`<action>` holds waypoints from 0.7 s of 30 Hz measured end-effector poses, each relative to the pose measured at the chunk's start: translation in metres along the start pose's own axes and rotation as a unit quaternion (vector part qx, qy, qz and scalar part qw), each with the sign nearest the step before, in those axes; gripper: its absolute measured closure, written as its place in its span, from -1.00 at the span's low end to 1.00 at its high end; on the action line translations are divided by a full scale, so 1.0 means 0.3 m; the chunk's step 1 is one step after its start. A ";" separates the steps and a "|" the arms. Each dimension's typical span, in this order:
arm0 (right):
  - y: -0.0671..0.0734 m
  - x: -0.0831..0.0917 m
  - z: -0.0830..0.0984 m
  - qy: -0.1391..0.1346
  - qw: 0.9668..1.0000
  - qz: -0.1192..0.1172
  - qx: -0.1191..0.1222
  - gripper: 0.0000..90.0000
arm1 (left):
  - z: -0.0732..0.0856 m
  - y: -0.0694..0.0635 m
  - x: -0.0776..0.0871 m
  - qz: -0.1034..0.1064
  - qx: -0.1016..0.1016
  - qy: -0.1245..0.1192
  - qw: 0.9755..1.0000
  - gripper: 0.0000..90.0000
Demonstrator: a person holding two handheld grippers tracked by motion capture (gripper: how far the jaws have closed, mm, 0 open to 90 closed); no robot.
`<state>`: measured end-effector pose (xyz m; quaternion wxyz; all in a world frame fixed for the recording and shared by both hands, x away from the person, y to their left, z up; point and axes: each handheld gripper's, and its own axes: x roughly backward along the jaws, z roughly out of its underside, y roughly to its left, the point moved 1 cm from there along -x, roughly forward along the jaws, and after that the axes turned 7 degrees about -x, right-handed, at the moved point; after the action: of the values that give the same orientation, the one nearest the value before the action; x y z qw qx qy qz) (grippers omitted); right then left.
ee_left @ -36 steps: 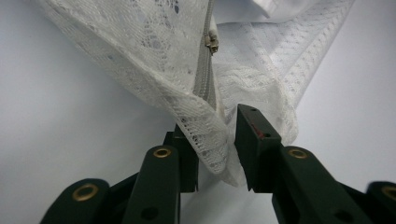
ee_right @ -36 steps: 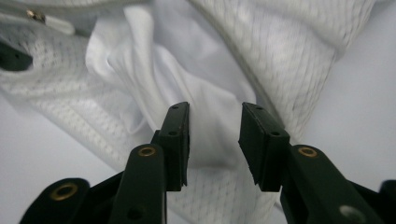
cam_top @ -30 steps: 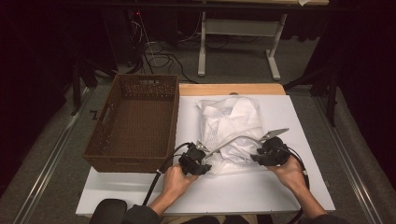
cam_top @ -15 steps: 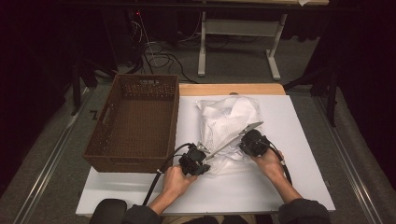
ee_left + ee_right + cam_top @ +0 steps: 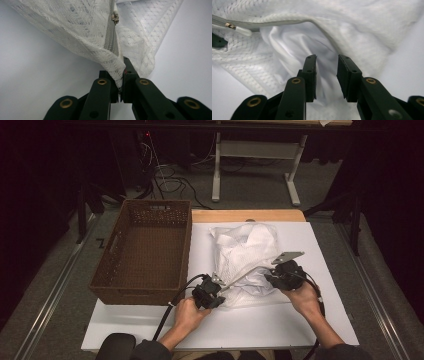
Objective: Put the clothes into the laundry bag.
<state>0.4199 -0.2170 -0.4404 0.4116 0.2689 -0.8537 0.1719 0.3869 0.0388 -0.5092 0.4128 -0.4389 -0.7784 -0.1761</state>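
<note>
A white mesh zip bag (image 5: 245, 245) lies crumpled on the white table (image 5: 320, 245), with white cloth inside it. My left gripper (image 5: 216, 291) sits at the bag's near left corner. Its jaws are shut on the mesh bag (image 5: 82, 37) at the end of the grey zipper (image 5: 110, 40), below the pull (image 5: 115, 18). My right gripper (image 5: 269, 279) is at the bag's near right side. In the right gripper view the gripper (image 5: 326, 67) has just been opening its jaws. They stand apart over the white cloth (image 5: 294, 45) in the bag's mouth, pressing nothing. A zipper pull (image 5: 239, 30) lies at upper left.
A brown wicker basket (image 5: 145, 292) stands with nothing in it on the table's left side, its near corner close to my left gripper. A wooden strip (image 5: 250, 215) runs along the table's far edge. Cables trail from both grippers toward the person.
My right gripper slid left along the bag's edge, then drew back to the right and a little up. The left gripper kept its hold and stayed put.
</note>
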 end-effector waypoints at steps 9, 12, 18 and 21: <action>-0.121 -0.005 0.089 0.034 0.996 0.057 -0.057 0.42 | 0.001 -0.001 0.000 -0.001 0.002 -0.001 1.000 0.93; -0.131 -0.052 0.105 0.050 0.994 0.063 -0.070 0.29 | 0.001 0.003 0.000 0.003 0.004 -0.002 1.000 0.92; -0.135 -0.110 0.092 0.055 0.993 0.067 -0.081 0.31 | 0.001 0.000 0.001 0.000 0.002 -0.003 1.000 0.92; -0.135 -0.122 0.096 0.060 0.993 0.057 -0.083 0.61 | -0.001 -0.007 0.007 -0.001 -0.002 -0.007 1.000 0.92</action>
<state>0.4456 -0.2525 -0.4838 0.4725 0.1738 -0.8527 0.1393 0.3848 0.0387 -0.5072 0.4065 -0.4406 -0.7811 -0.1750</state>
